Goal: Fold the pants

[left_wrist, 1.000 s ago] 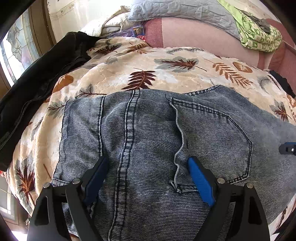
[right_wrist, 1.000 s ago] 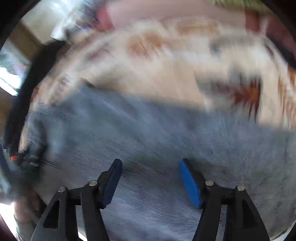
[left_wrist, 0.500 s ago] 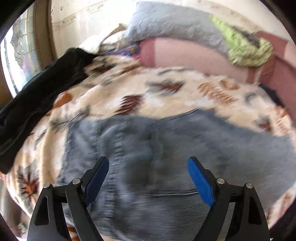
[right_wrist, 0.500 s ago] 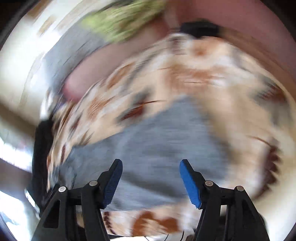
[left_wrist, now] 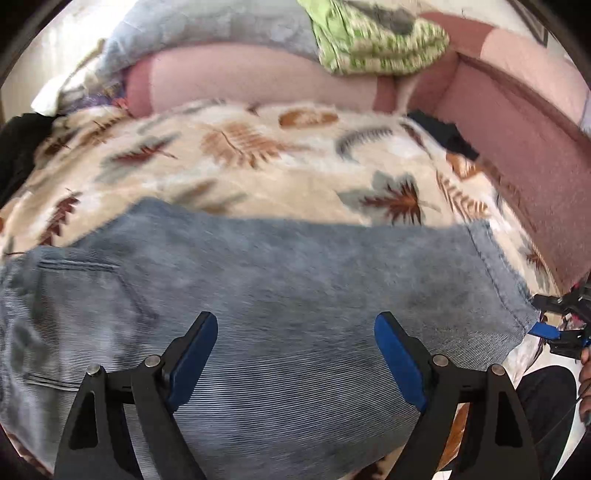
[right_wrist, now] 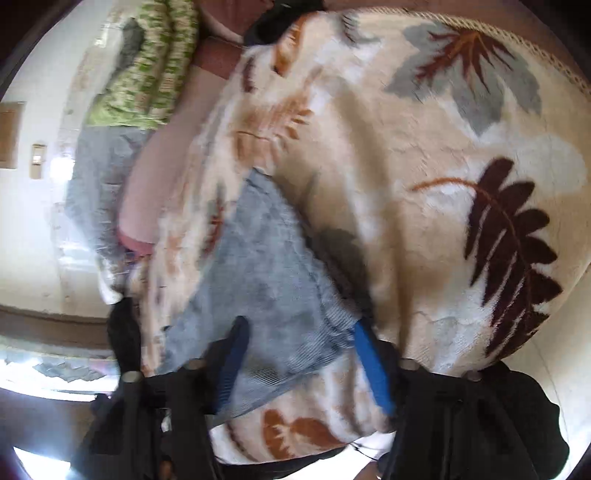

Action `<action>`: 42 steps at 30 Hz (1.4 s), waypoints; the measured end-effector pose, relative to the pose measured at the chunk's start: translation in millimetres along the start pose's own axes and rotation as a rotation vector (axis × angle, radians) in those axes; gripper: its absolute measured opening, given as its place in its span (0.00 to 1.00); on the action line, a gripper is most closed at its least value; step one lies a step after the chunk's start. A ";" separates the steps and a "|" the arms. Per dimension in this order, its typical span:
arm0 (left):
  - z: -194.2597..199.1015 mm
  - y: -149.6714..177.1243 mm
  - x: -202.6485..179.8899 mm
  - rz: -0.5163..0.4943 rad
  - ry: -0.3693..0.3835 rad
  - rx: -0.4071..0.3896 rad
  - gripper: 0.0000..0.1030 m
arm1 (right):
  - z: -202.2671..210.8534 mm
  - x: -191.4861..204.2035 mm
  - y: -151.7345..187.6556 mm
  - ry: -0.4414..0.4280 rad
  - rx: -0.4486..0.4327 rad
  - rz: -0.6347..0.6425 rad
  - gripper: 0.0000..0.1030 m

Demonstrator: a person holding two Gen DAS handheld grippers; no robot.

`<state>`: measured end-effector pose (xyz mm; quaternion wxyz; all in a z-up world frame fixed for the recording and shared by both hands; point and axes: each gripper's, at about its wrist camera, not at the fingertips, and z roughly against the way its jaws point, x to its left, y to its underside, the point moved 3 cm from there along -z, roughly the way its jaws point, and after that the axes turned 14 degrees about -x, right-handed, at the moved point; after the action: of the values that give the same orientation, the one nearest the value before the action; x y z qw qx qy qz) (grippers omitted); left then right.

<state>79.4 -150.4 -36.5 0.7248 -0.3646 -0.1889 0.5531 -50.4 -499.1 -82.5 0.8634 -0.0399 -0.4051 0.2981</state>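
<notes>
Blue denim pants [left_wrist: 280, 280] lie flat across a leaf-patterned blanket [left_wrist: 258, 158], with a back pocket at the left and the hem end at the right. My left gripper [left_wrist: 295, 354] is open and empty, hovering over the middle of the pants. My right gripper [right_wrist: 299, 358] is open at the hem end of the pants [right_wrist: 266, 273], its pads on either side of the hem corner. It also shows at the right edge of the left wrist view [left_wrist: 554, 328].
The blanket covers a pink sofa [left_wrist: 524, 122]. A green patterned cloth [left_wrist: 376, 37] and a grey quilt [left_wrist: 207, 29] lie on the sofa back. A black garment [left_wrist: 18, 147] lies at the left. A dark item [left_wrist: 447, 136] sits in the sofa corner.
My left gripper has swung right from the waistband and pocket area to the middle of the legs. My right gripper has swept right to the hem end and rolled sideways.
</notes>
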 end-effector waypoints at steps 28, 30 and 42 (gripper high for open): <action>-11.3 -9.1 -34.1 0.077 0.077 0.029 0.85 | -2.0 -8.0 16.6 0.039 -0.027 -0.128 0.50; -21.7 -2.2 -40.9 0.054 0.074 0.064 0.85 | -4.1 -9.9 14.0 0.042 -0.033 -0.141 0.49; -23.9 -0.3 -55.3 -0.043 -0.001 0.046 0.85 | -2.2 3.0 11.8 0.125 -0.096 0.042 0.25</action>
<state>78.3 -210.1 -44.9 0.7445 -0.3434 -0.1843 0.5420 -53.0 -487.4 -85.6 0.8777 -0.1083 -0.3635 0.2931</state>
